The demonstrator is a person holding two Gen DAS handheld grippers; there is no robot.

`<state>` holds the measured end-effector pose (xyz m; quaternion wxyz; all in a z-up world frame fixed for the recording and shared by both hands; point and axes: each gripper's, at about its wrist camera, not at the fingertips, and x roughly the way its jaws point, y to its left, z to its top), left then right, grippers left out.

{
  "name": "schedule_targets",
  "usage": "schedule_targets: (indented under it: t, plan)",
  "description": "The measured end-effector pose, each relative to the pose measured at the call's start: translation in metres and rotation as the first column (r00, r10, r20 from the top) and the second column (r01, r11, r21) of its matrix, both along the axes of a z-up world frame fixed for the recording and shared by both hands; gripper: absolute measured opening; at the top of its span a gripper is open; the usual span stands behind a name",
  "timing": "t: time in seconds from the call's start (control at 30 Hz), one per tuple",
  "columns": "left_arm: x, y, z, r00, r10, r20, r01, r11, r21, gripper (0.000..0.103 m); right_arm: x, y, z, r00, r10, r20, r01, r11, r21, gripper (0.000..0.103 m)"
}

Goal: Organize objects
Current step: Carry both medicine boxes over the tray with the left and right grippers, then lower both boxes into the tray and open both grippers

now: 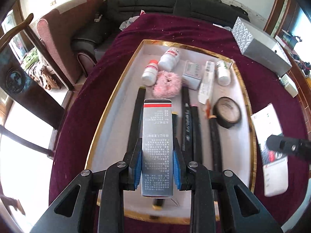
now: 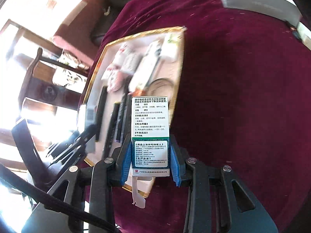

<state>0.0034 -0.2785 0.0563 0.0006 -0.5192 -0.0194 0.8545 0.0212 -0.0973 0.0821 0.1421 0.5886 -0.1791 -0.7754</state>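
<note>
My left gripper (image 1: pixel 157 167) is shut on a tall silver carton with a red band (image 1: pixel 157 136), held over the near half of a gold-rimmed white tray (image 1: pixel 124 73). My right gripper (image 2: pixel 150 163) is shut on a white and green medicine carton (image 2: pixel 149 120) with a loose bottom flap, over the tray's right rim (image 2: pixel 179 73). That same carton (image 1: pixel 270 141) and the right gripper's tip (image 1: pixel 285 145) show at the right of the left wrist view. The left gripper and its carton appear blurred at the left of the right wrist view.
In the tray lie two white bottles (image 1: pixel 150 71), a pink fluffy scrunchie (image 1: pixel 167 84), a small box (image 1: pixel 192 73), a sachet, a third bottle (image 1: pixel 223 71), a black tape roll (image 1: pixel 227 112) and several dark sticks (image 1: pixel 187 124). A grey patterned box (image 1: pixel 260 44) sits far right on the maroon cloth (image 1: pixel 175 27). A sofa stands behind.
</note>
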Motion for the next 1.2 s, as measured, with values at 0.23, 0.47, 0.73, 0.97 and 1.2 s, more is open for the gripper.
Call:
schedule_targets:
  t: [0.23,0.47,0.73,0.97,1.2]
  plan:
    - [-0.020,-0.009,-0.020,0.998,-0.038,0.049,0.038,0.999,0.000,0.023,-0.015,-0.043,-0.022,1.000,0.027,-0.002,-0.026,0.986,0.162,0.033]
    - [-0.030,-0.015,-0.020,0.998,-0.062,0.026,0.062,0.998,-0.001,0.023,-0.026,-0.064,-0.040,1.000,0.003,0.018,-0.007,0.967,0.253,0.033]
    - [-0.038,-0.023,-0.027,0.997,-0.061,0.041,0.060,0.998,0.013,0.023,-0.028,-0.065,-0.046,0.999,-0.035,0.017,0.028,0.953,0.302,0.033]
    - [-0.040,-0.026,-0.031,0.997,-0.053,0.056,0.051,0.998,0.029,0.031,-0.032,-0.068,-0.049,0.999,-0.041,0.035,0.028,0.950,0.310,0.033]
    - [-0.040,-0.023,-0.029,0.998,-0.050,0.049,0.047,0.998,0.047,0.051,-0.032,-0.069,-0.039,0.999,-0.052,0.015,0.044,0.949,0.312,0.042]
